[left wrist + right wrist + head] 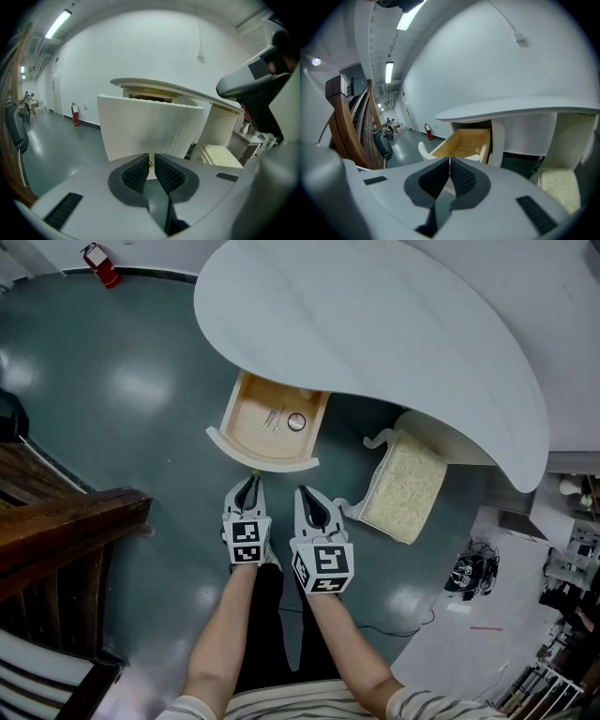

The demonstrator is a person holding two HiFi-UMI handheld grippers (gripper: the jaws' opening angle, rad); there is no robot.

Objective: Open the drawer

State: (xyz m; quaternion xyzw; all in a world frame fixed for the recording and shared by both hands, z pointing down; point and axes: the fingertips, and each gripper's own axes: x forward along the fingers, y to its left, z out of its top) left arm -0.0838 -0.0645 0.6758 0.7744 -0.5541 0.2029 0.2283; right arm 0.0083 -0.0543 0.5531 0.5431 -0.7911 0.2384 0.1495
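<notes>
My left hand-held gripper (150,160) has its jaws drawn nearly together, with only a slim gap between the ribbed black pads (136,172). A small brass knob (150,163) shows in that gap just past the tips, and I can't see the pads pressing on it. The knob sits low on the white ribbed front of the drawer (267,460), which stands pulled well out from under the near edge of the white curved table (375,324). Its pale wooden inside is open to view. A small metal ring (296,422) lies on the drawer's bottom, with a few thin pieces (274,418) just beside it that are too small to name. My right hand-held gripper (449,162) is closed with nothing in it, its pads meeting at the tips. It hangs just right of the left one, short of the drawer's right front corner. Each gripper carries a cube (246,541) faced with black-and-white square markers, which bear patterns rather than words. A stool with a cream cushion (405,486) stands on the grey-green floor (122,381), under the table's right edge. A red fire extinguisher (101,265) stands against the far wall, its label too small to read. A dark wooden railing (66,521) is on my left.
</notes>
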